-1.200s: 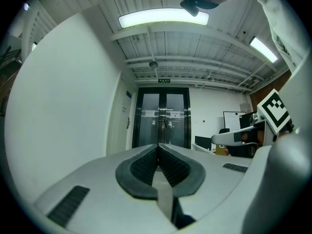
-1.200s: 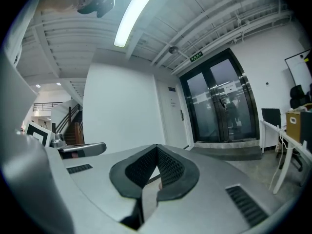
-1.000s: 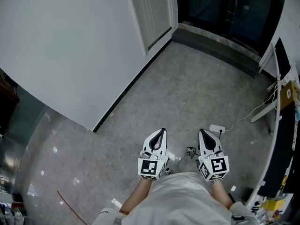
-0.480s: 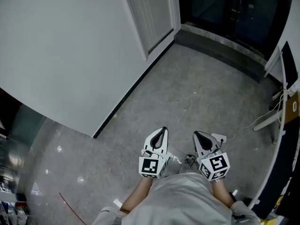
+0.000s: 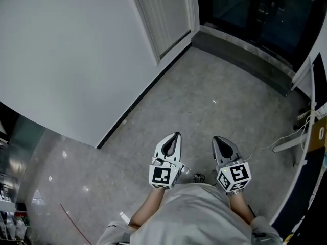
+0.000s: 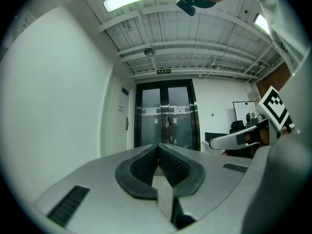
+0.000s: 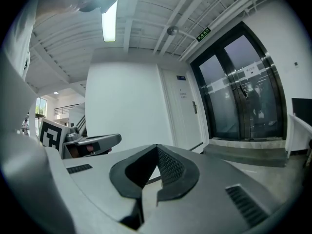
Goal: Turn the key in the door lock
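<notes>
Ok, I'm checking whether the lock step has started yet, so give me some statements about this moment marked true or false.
1. The left gripper and the right gripper are both shut with nothing between them. True.
2. A key is held in the right gripper. False: it is empty, and no key shows in any view.
3. In the left gripper view, the white door stands to the left of the dark glass double doors. True.
4. Both grippers are touching the white door. False: they are held over the grey floor, well short of either door.
</notes>
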The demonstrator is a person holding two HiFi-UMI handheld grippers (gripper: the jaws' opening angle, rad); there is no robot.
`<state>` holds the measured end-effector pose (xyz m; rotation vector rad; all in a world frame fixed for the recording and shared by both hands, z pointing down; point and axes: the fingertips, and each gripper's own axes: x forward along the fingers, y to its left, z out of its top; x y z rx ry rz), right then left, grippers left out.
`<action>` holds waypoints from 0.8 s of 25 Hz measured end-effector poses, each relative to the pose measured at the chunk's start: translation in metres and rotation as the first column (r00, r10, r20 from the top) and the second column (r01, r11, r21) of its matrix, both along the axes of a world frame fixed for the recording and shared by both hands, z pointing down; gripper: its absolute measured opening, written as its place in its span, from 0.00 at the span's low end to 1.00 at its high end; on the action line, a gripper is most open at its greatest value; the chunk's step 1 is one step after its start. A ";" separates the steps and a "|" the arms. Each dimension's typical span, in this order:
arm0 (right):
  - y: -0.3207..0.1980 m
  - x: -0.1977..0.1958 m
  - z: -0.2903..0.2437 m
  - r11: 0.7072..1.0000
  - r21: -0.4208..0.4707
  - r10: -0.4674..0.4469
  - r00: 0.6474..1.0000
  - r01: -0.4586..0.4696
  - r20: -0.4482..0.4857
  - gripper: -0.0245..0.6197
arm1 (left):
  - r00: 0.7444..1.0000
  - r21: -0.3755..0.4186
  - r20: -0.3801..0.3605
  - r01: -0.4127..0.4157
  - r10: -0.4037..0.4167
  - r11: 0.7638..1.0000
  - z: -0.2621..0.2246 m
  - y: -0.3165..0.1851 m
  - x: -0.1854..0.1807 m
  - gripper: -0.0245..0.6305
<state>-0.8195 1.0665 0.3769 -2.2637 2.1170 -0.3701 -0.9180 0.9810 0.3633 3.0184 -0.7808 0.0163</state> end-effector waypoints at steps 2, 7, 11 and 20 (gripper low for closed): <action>-0.003 0.017 0.002 1.000 -0.004 0.021 0.999 -0.021 0.028 0.03 | 1.000 -0.005 0.002 0.002 -0.002 1.000 -0.001 -0.006 0.012 0.05; -0.009 0.050 0.001 0.998 0.004 0.068 0.996 -0.069 0.064 0.03 | 1.000 -0.008 0.010 -0.004 0.005 1.000 -0.001 -0.020 0.041 0.05; -0.010 0.078 0.009 0.993 -0.007 0.118 0.991 -0.118 0.064 0.03 | 1.000 -0.021 0.016 -0.018 0.018 1.000 0.007 -0.024 0.066 0.05; -0.063 0.130 0.020 0.984 -0.027 0.178 0.983 -0.177 0.049 0.03 | 0.999 -0.019 -0.020 -0.027 0.027 0.999 0.013 -0.084 0.113 0.05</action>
